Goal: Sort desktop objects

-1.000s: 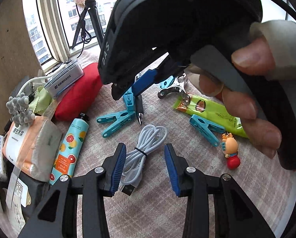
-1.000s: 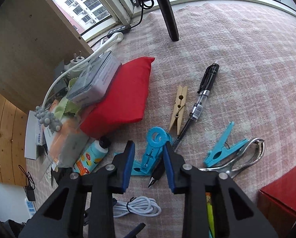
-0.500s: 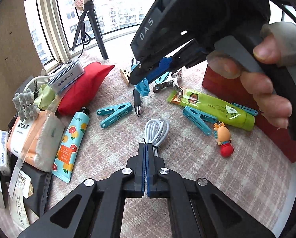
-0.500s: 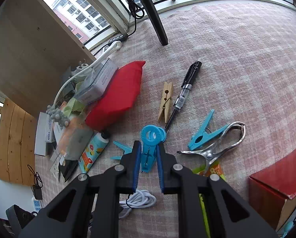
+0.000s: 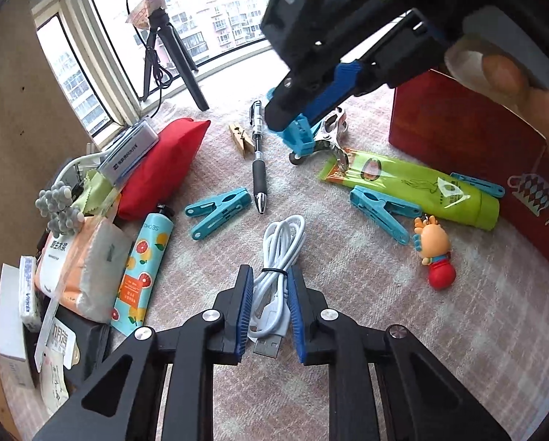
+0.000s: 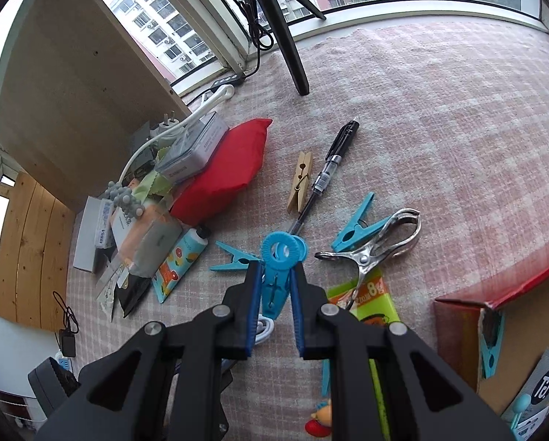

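Fingers (image 6: 296, 294) grip blue clip (image 6: 276, 279)

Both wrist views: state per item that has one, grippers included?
left gripper: open, astride the white USB cable
right gripper: shut on blue ring clip
white USB cable: coiled, banded
red box: open
metal clamp: shut
black pen: tip out

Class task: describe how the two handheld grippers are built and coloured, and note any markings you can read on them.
Each gripper, left and right, has two black angular plastic fingers with silver screw heads and ribbed blue pads. Seen from the left camera, the right gripper's black housing shows pale letters, "DA" readable.
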